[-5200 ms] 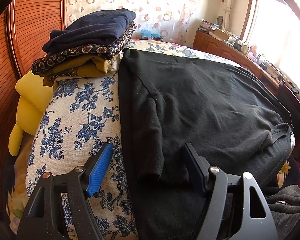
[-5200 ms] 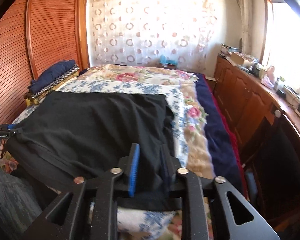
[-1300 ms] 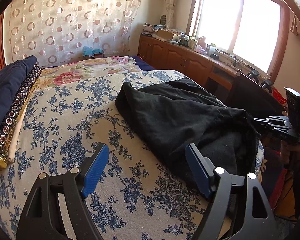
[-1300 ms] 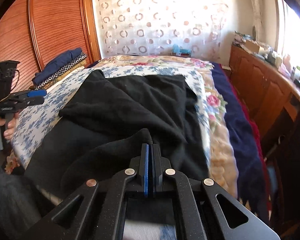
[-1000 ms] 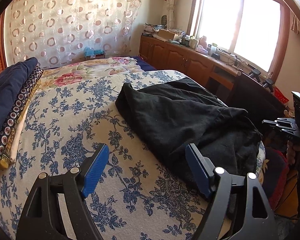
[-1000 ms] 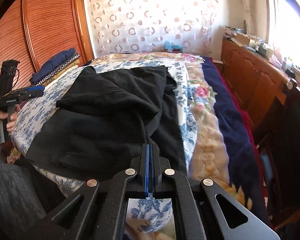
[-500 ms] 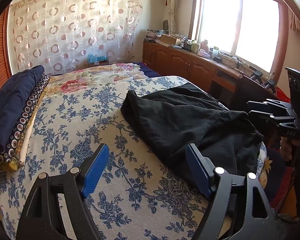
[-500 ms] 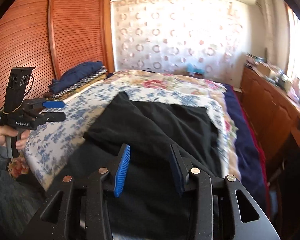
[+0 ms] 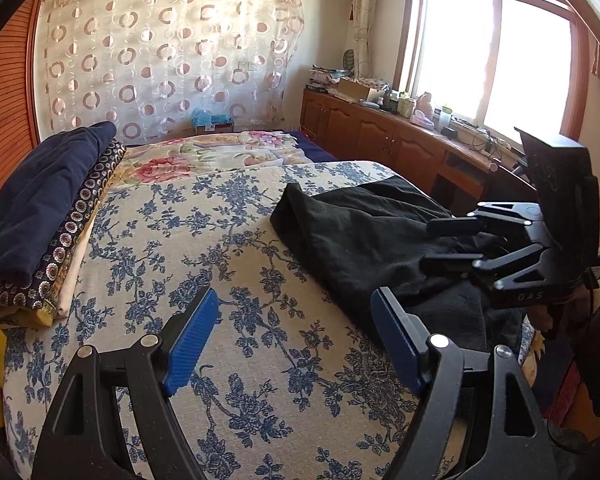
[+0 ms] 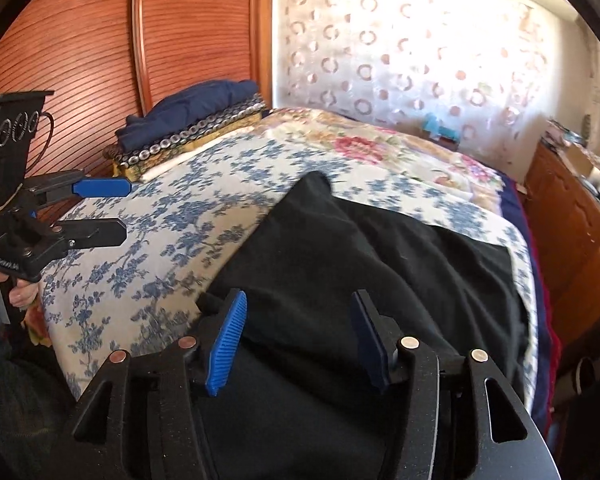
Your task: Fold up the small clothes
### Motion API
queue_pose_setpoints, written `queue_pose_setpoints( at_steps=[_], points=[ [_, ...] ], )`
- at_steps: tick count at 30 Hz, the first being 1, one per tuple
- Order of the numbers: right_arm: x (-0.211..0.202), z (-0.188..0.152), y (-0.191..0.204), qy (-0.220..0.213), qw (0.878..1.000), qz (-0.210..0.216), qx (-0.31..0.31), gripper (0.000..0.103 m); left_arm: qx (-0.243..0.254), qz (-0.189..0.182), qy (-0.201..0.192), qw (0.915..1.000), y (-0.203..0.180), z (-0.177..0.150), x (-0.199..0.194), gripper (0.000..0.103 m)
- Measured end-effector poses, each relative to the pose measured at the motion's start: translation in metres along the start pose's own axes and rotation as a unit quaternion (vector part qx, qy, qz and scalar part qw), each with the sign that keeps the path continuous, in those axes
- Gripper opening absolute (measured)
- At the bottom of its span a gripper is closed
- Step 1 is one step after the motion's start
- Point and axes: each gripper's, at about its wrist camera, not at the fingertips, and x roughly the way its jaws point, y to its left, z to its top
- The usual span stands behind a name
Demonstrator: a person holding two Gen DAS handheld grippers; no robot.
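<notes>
Surface: bed (image 9: 260,264) with blue-flowered cover.
Change: right gripper (image 10: 296,338), clamped on the black garment (image 10: 372,256) a second ago, has just been opening; cloth lies below its pads, unpinched.
Left gripper (image 9: 296,338): wide apart, empty, above bare cover.
Garment: soft, bunched, at the bed's near right edge.
Stack: folded clothes (image 9: 40,208), far left corner.

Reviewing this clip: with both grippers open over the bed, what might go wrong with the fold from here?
1. The black garment lies rumpled near the bed's edge, part hanging over; it could slide off or unfold.
2. The right gripper, whose jaws have just been opening, hovers over the cloth with nothing pinched; closing here may grab several layers.
3. The left gripper is open over bare floral bedspread, beside the garment, so it cannot steady the fold.
</notes>
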Motion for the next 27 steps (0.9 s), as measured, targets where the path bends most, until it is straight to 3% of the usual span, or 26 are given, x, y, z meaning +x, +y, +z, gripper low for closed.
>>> queue_pose_setpoints(
  at_steps=[7, 13, 16, 17, 23, 27],
  points=[
    [0.045, 0.013, 0.012, 0.033, 0.998, 0.04, -0.037, 0.058, -0.011, 0.004, -0.001, 0.9999, 0.01, -0.003, -0.002, 0.08],
    [0.075, 0.01, 0.015, 0.074, 0.995, 0.031, -0.067, 0.058, -0.013, 0.004, 0.001, 0.9999, 0.012, -0.007, -0.006, 0.08],
    [0.074, 0.014, 0.009, 0.078, 0.994, 0.033, -0.065, 0.03, -0.015, 0.004, 0.003, 0.9999, 0.013, -0.008, -0.006, 0.08],
    [0.073, 0.016, 0.007, 0.078, 0.994, 0.034, -0.067, 0.011, -0.016, 0.004, 0.004, 0.9999, 0.013, -0.008, -0.005, 0.08],
    [0.045, 0.038, -0.023, 0.036, 0.998, 0.017, -0.044, 0.007, -0.015, 0.001, 0.006, 0.9999, 0.011, -0.008, -0.004, 0.08],
    [0.029, 0.062, -0.075, 0.006, 0.999, -0.042, -0.012, 0.007, -0.014, 0.0, 0.007, 0.9999, 0.009, -0.008, -0.004, 0.08]
  ],
)
